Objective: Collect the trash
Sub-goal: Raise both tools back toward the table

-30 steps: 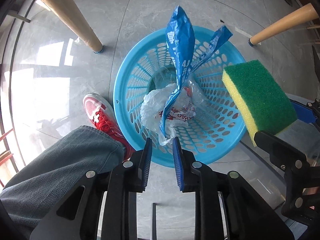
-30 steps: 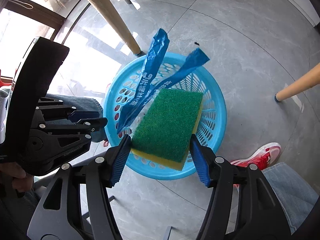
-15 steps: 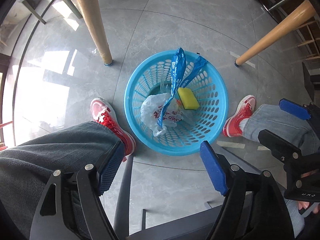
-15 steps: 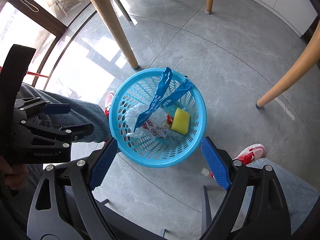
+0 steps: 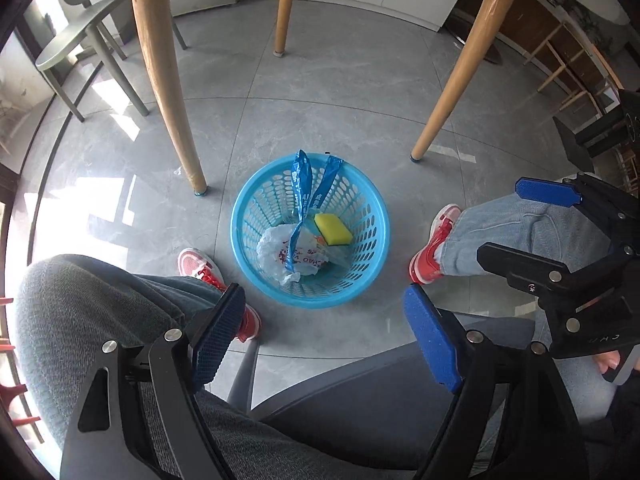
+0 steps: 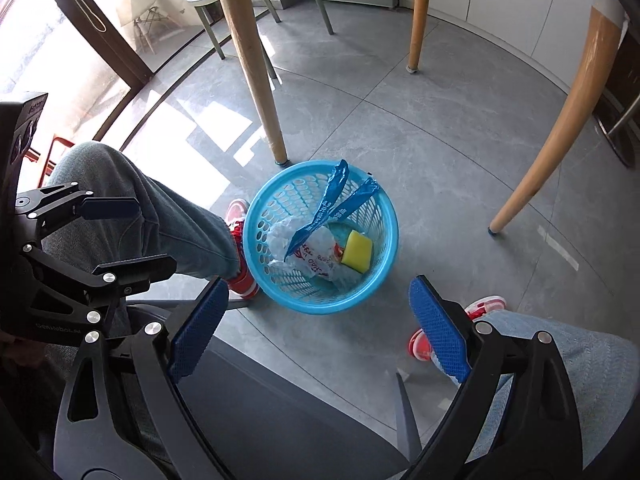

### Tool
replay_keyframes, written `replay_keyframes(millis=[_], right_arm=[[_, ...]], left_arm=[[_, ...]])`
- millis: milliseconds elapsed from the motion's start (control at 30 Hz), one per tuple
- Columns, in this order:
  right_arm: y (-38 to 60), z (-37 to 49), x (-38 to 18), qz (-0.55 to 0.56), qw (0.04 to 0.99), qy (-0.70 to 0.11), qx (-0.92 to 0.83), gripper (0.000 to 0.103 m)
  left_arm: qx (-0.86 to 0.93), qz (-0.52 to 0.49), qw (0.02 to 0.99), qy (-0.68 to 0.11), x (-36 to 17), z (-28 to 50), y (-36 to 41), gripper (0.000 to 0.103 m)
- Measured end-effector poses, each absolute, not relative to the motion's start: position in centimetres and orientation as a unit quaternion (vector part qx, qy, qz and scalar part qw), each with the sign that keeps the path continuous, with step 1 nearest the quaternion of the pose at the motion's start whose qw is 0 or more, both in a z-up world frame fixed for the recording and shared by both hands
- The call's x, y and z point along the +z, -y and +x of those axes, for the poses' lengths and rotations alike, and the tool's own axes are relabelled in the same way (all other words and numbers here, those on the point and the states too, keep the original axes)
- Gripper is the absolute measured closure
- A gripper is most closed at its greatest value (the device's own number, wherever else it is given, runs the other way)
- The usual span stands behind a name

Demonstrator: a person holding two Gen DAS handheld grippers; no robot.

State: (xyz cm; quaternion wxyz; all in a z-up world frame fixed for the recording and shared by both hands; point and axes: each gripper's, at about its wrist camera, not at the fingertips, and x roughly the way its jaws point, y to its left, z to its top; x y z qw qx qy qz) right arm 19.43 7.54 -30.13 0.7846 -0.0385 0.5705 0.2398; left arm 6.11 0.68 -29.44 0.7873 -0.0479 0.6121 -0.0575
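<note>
A blue plastic basket (image 5: 362, 276) (image 6: 386, 216) stands on the grey floor between the person's feet. In it lie a blue wrapper (image 5: 301, 188) (image 6: 326, 210), a white plastic bag (image 5: 276, 250) (image 6: 316, 258) and a yellow sponge (image 5: 333, 230) (image 6: 358, 255). My left gripper (image 5: 324, 334) is open and empty, held high above and nearer than the basket. My right gripper (image 6: 318, 330) is open and empty, also high above it. Each gripper shows at the edge of the other's view: the right gripper (image 5: 560, 240) and the left gripper (image 6: 100, 236).
Wooden table legs (image 5: 164, 76) (image 5: 456, 80) (image 6: 560, 120) stand beyond the basket. The person's knees and red shoes (image 5: 200, 268) (image 5: 434, 240) flank it. A dark chair seat (image 5: 360, 392) is below the grippers. A green chair (image 5: 88, 40) stands at the back left.
The left gripper let go of the blue wrapper and the right let go of the sponge; both dropped into the basket. Both grippers opened wide and rose well above it.
</note>
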Motion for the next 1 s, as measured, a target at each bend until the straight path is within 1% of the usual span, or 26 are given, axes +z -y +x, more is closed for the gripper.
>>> replay_keyframes(millis=[167, 333, 533, 633, 700, 900, 1000], right_arm=[[-6.6, 17.1, -27.0, -0.028, 0.796, -0.547, 0.256, 0.014], [-5.5, 15.6, -24.2, -0.010, 0.814, -0.519, 0.261, 0.014], [-5.4, 15.0, -19.5, 0.005, 0.842, -0.467, 0.270, 0.014], [-5.3, 14.6, -17.2, 0.005, 0.853, -0.443, 0.274, 0.014], [-5.1, 14.5, -16.1, 0.005, 0.860, -0.431, 0.274, 0.012], [-4.5, 14.5, -13.6, 0.010, 0.872, -0.407, 0.270, 0.012], [-4.2, 14.8, -12.9, 0.015, 0.879, -0.395, 0.267, 0.012]], left_arm=[[-0.068, -0.037, 0.813, -0.576, -26.0, 4.3, -0.5, 0.022], [-0.072, -0.030, 0.830, -0.552, -23.7, 3.8, -0.2, 0.022], [-0.079, -0.030, 0.857, -0.509, -19.7, 3.7, 0.4, 0.022], [-0.080, -0.029, 0.871, -0.485, -17.6, 3.6, 0.4, 0.020], [-0.079, -0.030, 0.878, -0.472, -16.5, 3.6, 0.3, 0.019], [-0.065, -0.030, 0.891, -0.448, -14.6, 3.7, -0.4, 0.019], [-0.060, -0.032, 0.897, -0.437, -13.7, 4.0, -0.7, 0.016]])
